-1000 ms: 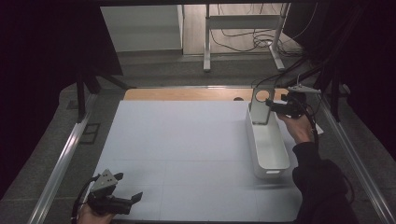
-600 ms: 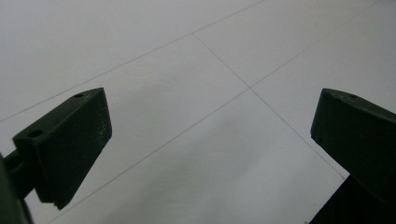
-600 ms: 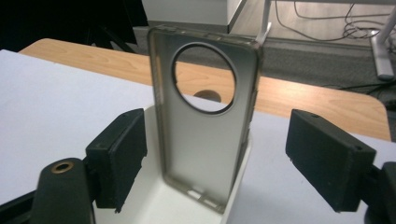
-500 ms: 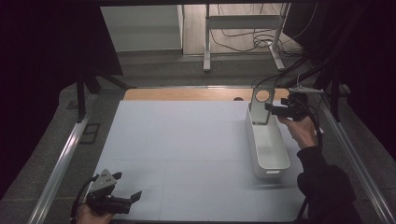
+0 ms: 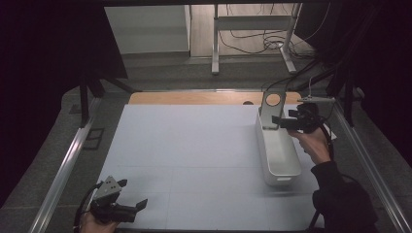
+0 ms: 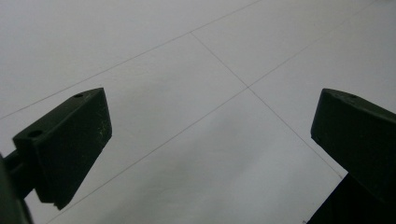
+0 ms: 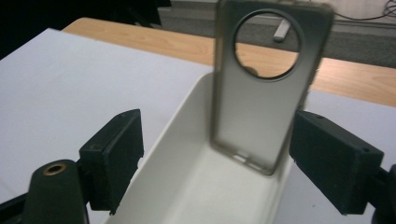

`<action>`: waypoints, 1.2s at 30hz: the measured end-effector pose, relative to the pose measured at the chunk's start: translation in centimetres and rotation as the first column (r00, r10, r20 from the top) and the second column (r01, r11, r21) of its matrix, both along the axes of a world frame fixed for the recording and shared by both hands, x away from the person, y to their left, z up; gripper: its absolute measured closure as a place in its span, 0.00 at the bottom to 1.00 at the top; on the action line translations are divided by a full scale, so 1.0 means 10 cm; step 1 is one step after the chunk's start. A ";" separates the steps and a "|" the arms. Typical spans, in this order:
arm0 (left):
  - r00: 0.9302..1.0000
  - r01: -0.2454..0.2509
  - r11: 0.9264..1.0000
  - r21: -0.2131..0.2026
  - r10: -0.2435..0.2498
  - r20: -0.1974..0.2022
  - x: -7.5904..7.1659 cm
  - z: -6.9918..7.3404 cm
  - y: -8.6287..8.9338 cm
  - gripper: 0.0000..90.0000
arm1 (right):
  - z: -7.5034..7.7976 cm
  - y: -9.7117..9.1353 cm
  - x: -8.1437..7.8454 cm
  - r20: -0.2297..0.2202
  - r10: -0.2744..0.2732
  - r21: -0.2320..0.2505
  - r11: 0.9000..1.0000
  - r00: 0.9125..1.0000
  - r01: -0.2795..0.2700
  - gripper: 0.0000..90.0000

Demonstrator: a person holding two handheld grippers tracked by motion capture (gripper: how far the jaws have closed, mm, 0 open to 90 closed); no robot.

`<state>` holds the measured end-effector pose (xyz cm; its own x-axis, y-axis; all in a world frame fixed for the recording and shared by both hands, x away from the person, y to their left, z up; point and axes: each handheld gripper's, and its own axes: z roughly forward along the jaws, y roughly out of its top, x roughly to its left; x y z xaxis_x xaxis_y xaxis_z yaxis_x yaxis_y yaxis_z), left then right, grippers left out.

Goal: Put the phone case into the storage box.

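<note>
Fingers [image 7: 112, 158] of both grippers spread; I judge the phone case [image 7: 268, 88] light, flexible; pinch its side edges.

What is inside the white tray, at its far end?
A translucent grey phone case stands upright inside the white tray, with its lower edge on the tray floor. The floor directly under that edge is covered.

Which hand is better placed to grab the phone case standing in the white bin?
Right. The right claw is open with its jaws on either side of the phone case, which stands upright at the far end of the white bin. The left claw sits at the table's near left corner.
</note>
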<state>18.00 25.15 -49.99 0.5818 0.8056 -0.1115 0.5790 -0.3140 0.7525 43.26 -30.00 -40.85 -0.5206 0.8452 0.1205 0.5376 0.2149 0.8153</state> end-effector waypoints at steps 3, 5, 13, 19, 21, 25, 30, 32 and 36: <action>1.000 0.001 1.000 0.000 -0.001 0.002 0.00 0.00 0.00 0.00 | 0.00 0.05 -0.06 -0.013 0.016 -0.003 1.000 1.000 -0.016 0.17; 1.000 0.001 1.000 0.002 -0.001 0.002 0.00 0.00 0.00 0.00 | 0.01 0.10 -0.13 -0.027 0.036 -0.004 0.999 0.999 -0.036 0.14; 1.000 0.003 1.000 0.006 -0.003 -0.001 0.00 0.00 -0.01 0.00 | -0.04 0.16 -0.30 -0.057 0.063 -0.006 0.998 0.996 -0.063 0.06; 1.000 0.003 1.000 0.006 -0.003 -0.003 0.00 0.00 -0.01 0.00 | -0.08 0.20 -0.40 -0.057 0.072 -0.029 0.997 0.996 -0.074 0.02; 1.000 0.002 1.000 0.005 -0.002 -0.003 0.00 0.00 0.00 0.00 | -0.08 0.22 -0.44 -0.059 0.076 -0.037 0.996 0.995 -0.078 0.01; 1.000 0.002 1.000 0.004 -0.002 -0.003 0.00 0.00 0.00 0.00 | -0.08 0.26 -0.52 -0.056 0.085 -0.058 0.994 0.995 -0.088 0.00; 1.000 0.003 1.000 0.005 -0.003 -0.004 0.00 0.00 0.00 0.00 | -0.08 0.30 -0.62 -0.062 0.093 -0.060 0.994 0.994 -0.097 0.00; 1.000 0.003 1.000 0.005 -0.003 -0.003 0.00 0.00 0.00 0.00 | -0.09 0.31 -0.66 -0.063 0.097 -0.064 0.993 0.993 -0.101 0.00; 1.000 0.004 1.000 0.005 -0.004 -0.004 0.00 0.00 0.00 0.00 | -0.11 0.34 -0.75 -0.064 0.105 -0.076 0.991 0.992 -0.109 0.00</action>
<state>18.01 25.12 -50.03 0.5847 0.8038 -0.1101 0.5807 -0.3199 0.7486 35.75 -26.60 -42.00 -0.6025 0.7931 0.0893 0.5554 0.3364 0.7605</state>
